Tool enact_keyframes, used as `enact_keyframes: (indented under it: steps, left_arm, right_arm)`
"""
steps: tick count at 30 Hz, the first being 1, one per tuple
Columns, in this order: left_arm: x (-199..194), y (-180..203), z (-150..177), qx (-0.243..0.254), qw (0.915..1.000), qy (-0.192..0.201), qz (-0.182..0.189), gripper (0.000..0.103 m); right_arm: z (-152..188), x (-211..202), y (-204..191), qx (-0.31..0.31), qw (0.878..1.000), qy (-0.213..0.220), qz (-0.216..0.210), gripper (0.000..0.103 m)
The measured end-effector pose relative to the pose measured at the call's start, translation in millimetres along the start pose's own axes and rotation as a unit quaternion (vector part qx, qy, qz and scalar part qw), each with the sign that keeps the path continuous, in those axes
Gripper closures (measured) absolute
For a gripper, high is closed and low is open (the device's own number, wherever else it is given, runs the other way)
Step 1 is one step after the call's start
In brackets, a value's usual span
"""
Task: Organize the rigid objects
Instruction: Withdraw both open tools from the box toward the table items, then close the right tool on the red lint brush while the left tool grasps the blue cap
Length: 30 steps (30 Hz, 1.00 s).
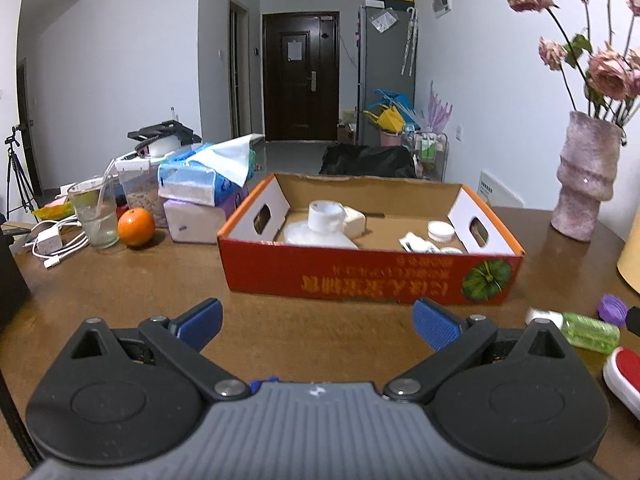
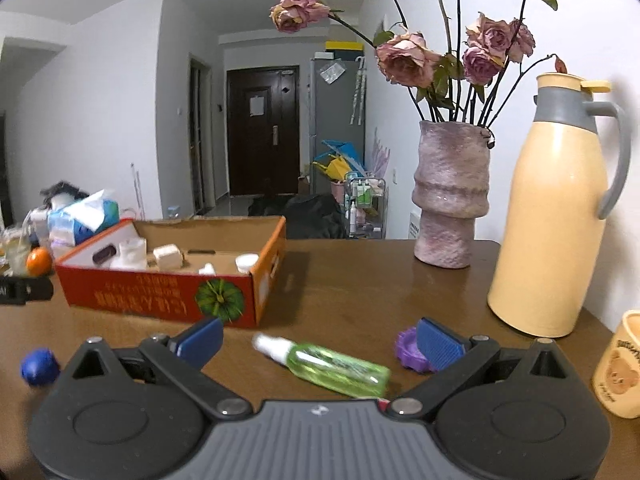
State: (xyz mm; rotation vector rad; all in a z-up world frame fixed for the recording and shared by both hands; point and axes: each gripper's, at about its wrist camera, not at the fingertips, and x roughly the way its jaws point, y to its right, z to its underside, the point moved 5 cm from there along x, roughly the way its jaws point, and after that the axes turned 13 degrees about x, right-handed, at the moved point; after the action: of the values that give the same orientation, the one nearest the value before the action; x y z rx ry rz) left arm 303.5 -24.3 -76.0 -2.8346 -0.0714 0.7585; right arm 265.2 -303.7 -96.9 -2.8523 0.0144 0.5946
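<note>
An orange cardboard box stands on the brown table and holds a tape roll and several small white items. It also shows in the right wrist view. A green spray bottle lies on the table between the open jaws of my right gripper, with a purple lid by the right finger. The bottle and lid show at the right of the left wrist view. My left gripper is open and empty in front of the box. A blue ball lies at left.
A pink vase with dried roses, a cream thermos jug and a bear mug stand at right. An orange, a glass, tissue packs and cables crowd the left. A red-and-white item lies near right.
</note>
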Motion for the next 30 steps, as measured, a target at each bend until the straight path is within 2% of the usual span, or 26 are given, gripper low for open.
enact_keyframes:
  steps: [4, 10, 19, 21, 23, 26, 30]
  left_arm:
    - [-10.4, 8.1, 9.1, 0.003, 1.0, -0.008, 0.005, 0.0]
    - [-20.2, 17.1, 21.2, 0.001, 0.9997, -0.021, 0.013, 0.0]
    - [-23.6, 22.9, 37.7, 0.0, 0.9988, -0.045, 0.019, 0.0]
    - [-24.0, 24.6, 41.1, 0.002, 0.9986, -0.049, 0.019, 0.0]
    - [-24.3, 25.7, 44.1, 0.005, 0.9984, -0.053, 0.02, 0.0]
    - [-24.1, 26.5, 48.6, 0.008, 0.998, -0.059, 0.02, 0.0]
    - [-23.4, 25.0, 51.2, 0.008, 0.9978, -0.062, 0.021, 0.0]
  right_arm:
    - [7.8, -9.9, 19.7, -0.025, 1.0, -0.016, 0.009, 0.0]
    - [24.8, -12.0, 49.0, -0.058, 0.996, -0.066, 0.018, 0.0]
    - [51.1, -9.0, 70.7, -0.076, 0.989, -0.131, 0.006, 0.0]
    - [54.4, -6.7, 73.5, -0.068, 0.987, -0.143, 0.0, 0.003]
    - [57.8, -3.2, 75.1, -0.058, 0.986, -0.157, -0.005, 0.013]
    - [63.7, 3.0, 75.5, -0.049, 0.984, -0.172, -0.006, 0.02]
    - [62.4, 5.9, 75.1, -0.031, 0.985, -0.17, -0.012, 0.033]
